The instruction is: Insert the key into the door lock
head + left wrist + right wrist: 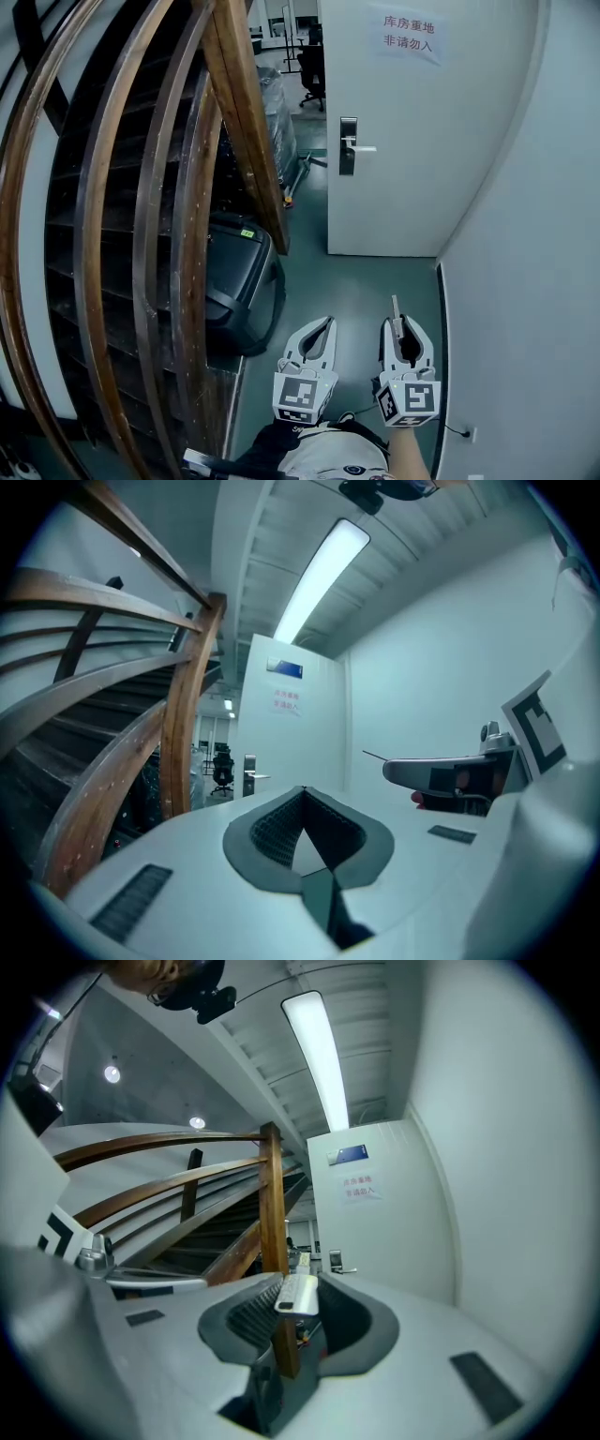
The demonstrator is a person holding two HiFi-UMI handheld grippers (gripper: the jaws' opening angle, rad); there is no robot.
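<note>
Key point(298, 1294) pinched between the jaws of right gripper point(401, 326), thin blade projecting forward past the tips, apparently so as to meet the keyhole first. Held level and aimed down the passage at white door point(403, 178), at the far end and well apart from both tools. Door lock point(348, 145), a dark upright plate with a lever handle, near the door's left edge. Task judged barely begun: approach to the door not yet made, key nowhere near the lock.

Left gripper point(327, 322) just left of the right one, jaws pressed together at the tips on nothing, seemingly free for the handle. Wooden stair railing point(178, 234) sweeping along the left, black case point(239, 277) on the floor at its foot, plain wall close on the right. A narrow lane, likely the reason for carrying both tools tight and side by side.

Shown only by the head view: the floor and the stretch of it between tools and door. Shown only by the right gripper view: flat silver end of the key seated between the ribbed pads, under ceiling strip light point(319, 1054). Shown only by the left gripper view: closed pads with an empty hollow behind them, and the right gripper side-on at the right, blade a thin line ahead of it.
</note>
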